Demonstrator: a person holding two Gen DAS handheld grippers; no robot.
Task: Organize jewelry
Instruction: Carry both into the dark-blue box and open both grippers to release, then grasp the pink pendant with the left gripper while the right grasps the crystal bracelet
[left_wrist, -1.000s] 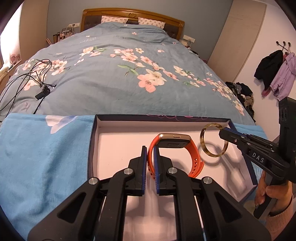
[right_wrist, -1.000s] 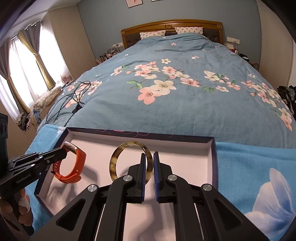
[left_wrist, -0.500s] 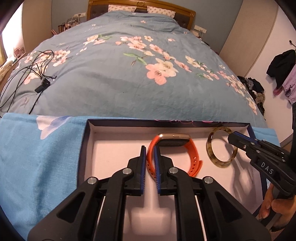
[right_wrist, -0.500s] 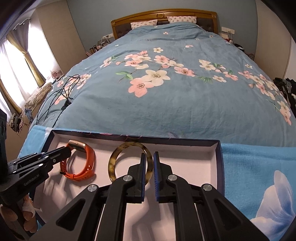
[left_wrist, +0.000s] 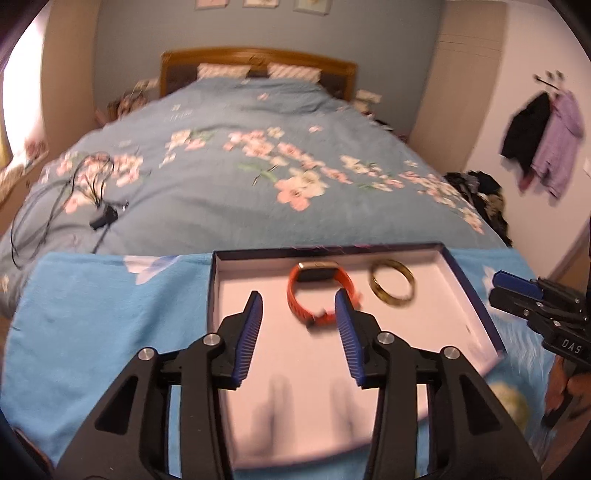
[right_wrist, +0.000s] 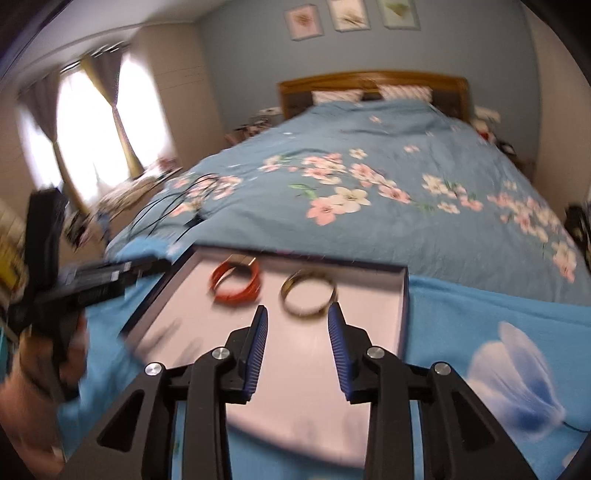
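A box (left_wrist: 476, 295) sits on a cloth (left_wrist: 110, 314) at the bed's (left_wrist: 221, 192) foot — inside, a watch band (left_wrist: 317, 291) lies left of a bangle (left_wrist: 392, 288), apart.

Motion blur smears the orange band (right_wrist: 235, 283) and the hand (right_wrist: 35, 373) at the right view's left edge. The left view's right edge cuts off the right gripper (left_wrist: 517, 291).

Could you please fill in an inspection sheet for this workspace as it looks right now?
Surface: light blue floral cloth over the bed.
Job's things: orange wristband and gold-brown bangle lie apart inside the shallow dark-rimmed box.
Clutter: nothing seen on the cloth.
Grippers: left gripper and right gripper both opening, nothing between the pads.
Cables: black cables on the duvet.
Surroundings: wooden headboard, hanging clothes, curtained window.
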